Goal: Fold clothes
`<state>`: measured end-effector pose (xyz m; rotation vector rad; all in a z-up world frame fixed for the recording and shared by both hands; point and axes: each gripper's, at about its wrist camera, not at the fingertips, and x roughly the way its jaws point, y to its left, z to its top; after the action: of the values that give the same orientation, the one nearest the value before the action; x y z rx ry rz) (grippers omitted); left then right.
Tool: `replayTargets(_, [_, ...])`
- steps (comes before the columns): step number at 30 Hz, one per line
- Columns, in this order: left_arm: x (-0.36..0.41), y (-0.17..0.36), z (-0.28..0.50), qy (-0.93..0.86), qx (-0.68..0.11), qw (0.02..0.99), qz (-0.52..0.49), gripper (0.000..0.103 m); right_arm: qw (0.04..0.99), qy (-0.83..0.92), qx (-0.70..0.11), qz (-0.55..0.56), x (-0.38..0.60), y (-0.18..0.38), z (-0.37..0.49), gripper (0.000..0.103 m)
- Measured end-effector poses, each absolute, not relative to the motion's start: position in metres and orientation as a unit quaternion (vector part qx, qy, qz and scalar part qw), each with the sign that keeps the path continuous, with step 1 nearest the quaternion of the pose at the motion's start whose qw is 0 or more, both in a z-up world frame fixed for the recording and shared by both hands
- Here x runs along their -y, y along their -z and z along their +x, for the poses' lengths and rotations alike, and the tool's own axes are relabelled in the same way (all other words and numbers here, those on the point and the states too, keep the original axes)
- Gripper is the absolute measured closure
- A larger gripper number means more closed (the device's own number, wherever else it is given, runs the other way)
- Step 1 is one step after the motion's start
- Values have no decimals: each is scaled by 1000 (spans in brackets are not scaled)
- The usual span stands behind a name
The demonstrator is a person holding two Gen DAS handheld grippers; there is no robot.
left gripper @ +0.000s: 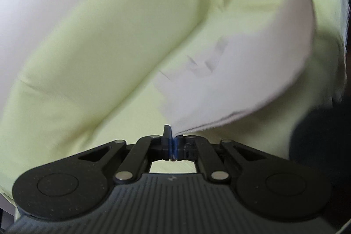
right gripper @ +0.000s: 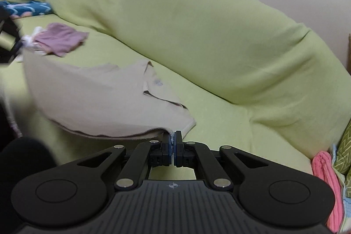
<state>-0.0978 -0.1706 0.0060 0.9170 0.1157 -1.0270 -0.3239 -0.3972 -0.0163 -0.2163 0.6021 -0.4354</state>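
My right gripper (right gripper: 174,142) sits at bottom centre, fingers (right gripper: 179,146) pressed together on the hem of the beige shirt (right gripper: 98,98). My left gripper (left gripper: 172,144) pinches the shirt (left gripper: 241,71) too. The shirt sags between them over the green sofa (right gripper: 197,36). A purple garment (right gripper: 61,38) lies upper left, pink cloth (right gripper: 324,170) lower right.

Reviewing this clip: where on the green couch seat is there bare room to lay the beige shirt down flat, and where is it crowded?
Bare seat lies right of the beige shirt, bordered by the backrest behind and the pink cloth at far right. The left end is crowded: a purple garment and a blue patterned cloth lie there. Both grippers, left and right, pinch the shirt's hem.
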Motion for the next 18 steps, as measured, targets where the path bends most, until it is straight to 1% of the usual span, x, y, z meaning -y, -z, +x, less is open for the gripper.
replayTargets(2, [164, -56, -99, 469, -12, 786, 403, 100, 937, 204, -258, -112, 391, -13, -342, 103])
replayTargets(6, [157, -162, -102, 460, 75, 815, 346, 100, 955, 195, -153, -161, 393, -94, -367, 103])
replayTargets(8, [161, -206, -95, 462, 109, 824, 311, 100, 960, 195, -98, -175, 403, -135, -374, 103])
replayTargets(9, [168, -222, -88, 460, 117, 827, 300, 100, 963, 192, -83, -170, 413, -150, -370, 103])
replayTargets(11, [190, -243, -70, 455, 104, 838, 283, 100, 968, 184, -58, -157, 433, -180, -361, 103])
replayTargets(12, [204, -246, -57, 453, 89, 842, 278, 100, 969, 189, -61, -150, 445, -185, -352, 103])
replayTargets(16, [272, -231, -3, 408, 13, 860, 306, 100, 966, 215, -82, -118, 492, -198, -308, 103])
replayTargets(18, [298, -225, 22, 372, -3, 870, 322, 100, 964, 228, -92, -102, 516, -205, -287, 103])
